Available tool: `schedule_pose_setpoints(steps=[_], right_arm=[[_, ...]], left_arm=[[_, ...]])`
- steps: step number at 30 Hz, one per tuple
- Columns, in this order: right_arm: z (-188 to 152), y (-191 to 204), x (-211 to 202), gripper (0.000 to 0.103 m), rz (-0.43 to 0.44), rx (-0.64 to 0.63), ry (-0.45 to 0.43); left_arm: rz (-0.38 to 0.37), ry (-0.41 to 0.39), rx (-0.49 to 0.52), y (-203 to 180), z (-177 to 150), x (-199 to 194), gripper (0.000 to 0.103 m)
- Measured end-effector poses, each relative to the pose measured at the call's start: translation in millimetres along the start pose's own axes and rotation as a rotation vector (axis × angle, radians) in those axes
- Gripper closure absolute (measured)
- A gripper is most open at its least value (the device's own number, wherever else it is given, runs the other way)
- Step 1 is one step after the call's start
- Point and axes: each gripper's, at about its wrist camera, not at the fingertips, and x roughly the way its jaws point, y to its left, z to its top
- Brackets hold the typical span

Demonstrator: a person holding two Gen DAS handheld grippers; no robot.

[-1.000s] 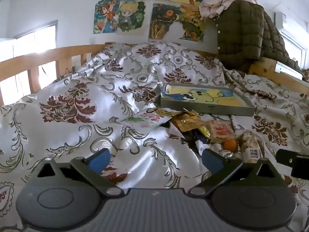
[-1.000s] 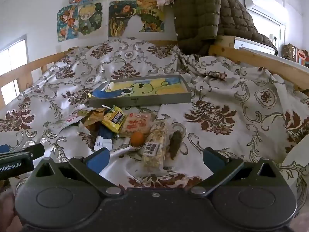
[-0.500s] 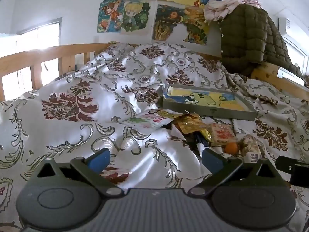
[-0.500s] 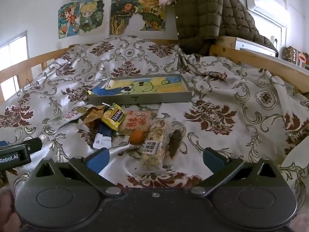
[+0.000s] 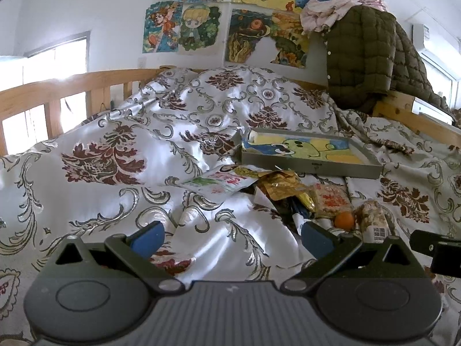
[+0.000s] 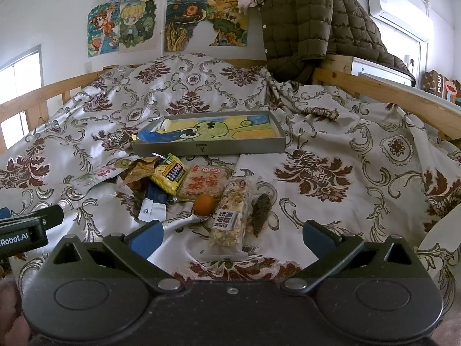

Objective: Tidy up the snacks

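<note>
Several snacks lie in a loose pile on the patterned bedspread: a yellow packet [image 6: 170,174], a pink rice-cracker pack [image 6: 203,184], a small orange [image 6: 204,204], a clear cereal bar pack [image 6: 230,216], a dark lump [image 6: 260,210], a gold wrapper [image 6: 138,170] and a white-green pouch [image 6: 95,174]. A shallow grey tray [image 6: 210,147] with a cartoon lining sits just behind them. My right gripper [image 6: 232,238] is open and empty, just in front of the cereal bar. My left gripper [image 5: 230,238] is open and empty, left of the pile; the orange [image 5: 344,220] shows at its right.
Wooden bed rails [image 6: 383,92] run along both sides. A green quilted jacket [image 6: 311,26] hangs over the far right corner. Posters [image 6: 167,23] cover the back wall. The bedspread is rumpled with folds left of the pile [image 5: 115,158].
Both grippers have drifted slightly back and upward, so the snacks and tray sit a little lower in view. Nothing was gripped or moved.
</note>
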Motion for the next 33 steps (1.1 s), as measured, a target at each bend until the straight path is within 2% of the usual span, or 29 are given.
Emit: schedule_pose_setpoints(steps=[33], right_arm=[[-0.3,0.9,0.2,0.001,-0.003,-0.004,0.000]], left_arm=[[0.008,0.004,-0.008,2.3,-1.4,-0.2,0.000]])
